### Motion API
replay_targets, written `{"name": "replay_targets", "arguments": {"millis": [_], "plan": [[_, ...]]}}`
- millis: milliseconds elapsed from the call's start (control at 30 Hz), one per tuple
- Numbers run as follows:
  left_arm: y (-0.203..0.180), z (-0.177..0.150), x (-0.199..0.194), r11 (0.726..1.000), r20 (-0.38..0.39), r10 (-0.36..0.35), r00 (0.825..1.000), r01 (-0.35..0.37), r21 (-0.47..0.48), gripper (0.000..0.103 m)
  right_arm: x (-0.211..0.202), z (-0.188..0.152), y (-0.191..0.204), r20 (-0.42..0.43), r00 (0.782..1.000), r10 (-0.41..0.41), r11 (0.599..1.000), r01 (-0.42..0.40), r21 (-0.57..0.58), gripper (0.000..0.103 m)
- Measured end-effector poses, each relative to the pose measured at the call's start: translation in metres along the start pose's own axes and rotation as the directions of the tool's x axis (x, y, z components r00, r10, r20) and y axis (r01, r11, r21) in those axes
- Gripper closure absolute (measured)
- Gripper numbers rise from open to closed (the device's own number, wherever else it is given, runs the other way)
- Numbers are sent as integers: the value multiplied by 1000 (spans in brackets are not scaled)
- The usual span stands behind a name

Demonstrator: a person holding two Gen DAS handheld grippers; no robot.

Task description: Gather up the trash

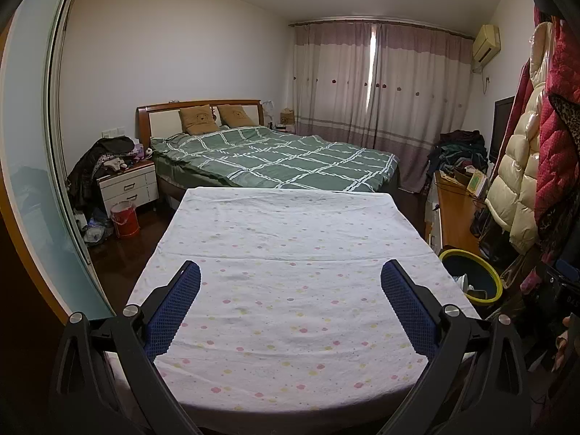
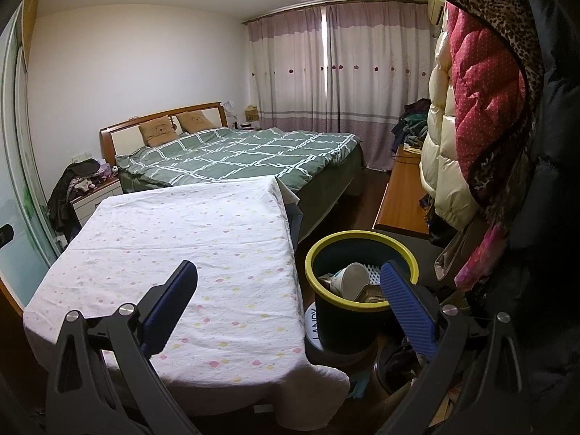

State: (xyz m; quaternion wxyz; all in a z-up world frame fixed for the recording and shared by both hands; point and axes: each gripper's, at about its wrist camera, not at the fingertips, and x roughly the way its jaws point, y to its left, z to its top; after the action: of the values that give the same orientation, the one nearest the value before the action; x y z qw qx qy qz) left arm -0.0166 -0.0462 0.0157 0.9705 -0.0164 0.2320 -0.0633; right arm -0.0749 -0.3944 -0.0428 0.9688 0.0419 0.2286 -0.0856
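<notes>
Jaws of left gripper (image 1: 290, 286) standing wide apart, holding nothing, hovering over desk (image 1: 290, 253) draped in white cloth (image 1: 282, 224) dotted pink and yellow. Jaws of right gripper (image 2: 288, 288) likewise spread wide and empty, one blue-padded finger (image 2: 170, 301) hanging over the cloth's right part, the other lying in front of trash bin (image 2: 344, 322). Bin, dark with yellow-green rim, standing just beside the desk's right edge, resting on a white round base with lettering. Trash lying inside bin: white cup (image 2: 353, 279) tilted on its side, a white perforated piece (image 2: 371, 272) behind it, a patterned wrapper near the front rim. Same bin showing in left wrist view (image 1: 471, 275) at the desk's right side. Cloth lying bare. Green plaid bed (image 1: 275, 156) sitting beyond the desk; coats (image 2: 471, 108) hanging at right; curtains (image 1: 380, 72) drawn at the far wall.
</notes>
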Motion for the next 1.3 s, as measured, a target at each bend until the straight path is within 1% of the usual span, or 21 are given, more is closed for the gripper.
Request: {"name": "replay_targets", "arguments": {"millis": [1300], "plan": [[-4, -3, 4, 1000, -11, -4, 1000, 4, 4, 5, 6, -3, 0, -24, 1000, 0, 1000, 0, -4, 7]]}}
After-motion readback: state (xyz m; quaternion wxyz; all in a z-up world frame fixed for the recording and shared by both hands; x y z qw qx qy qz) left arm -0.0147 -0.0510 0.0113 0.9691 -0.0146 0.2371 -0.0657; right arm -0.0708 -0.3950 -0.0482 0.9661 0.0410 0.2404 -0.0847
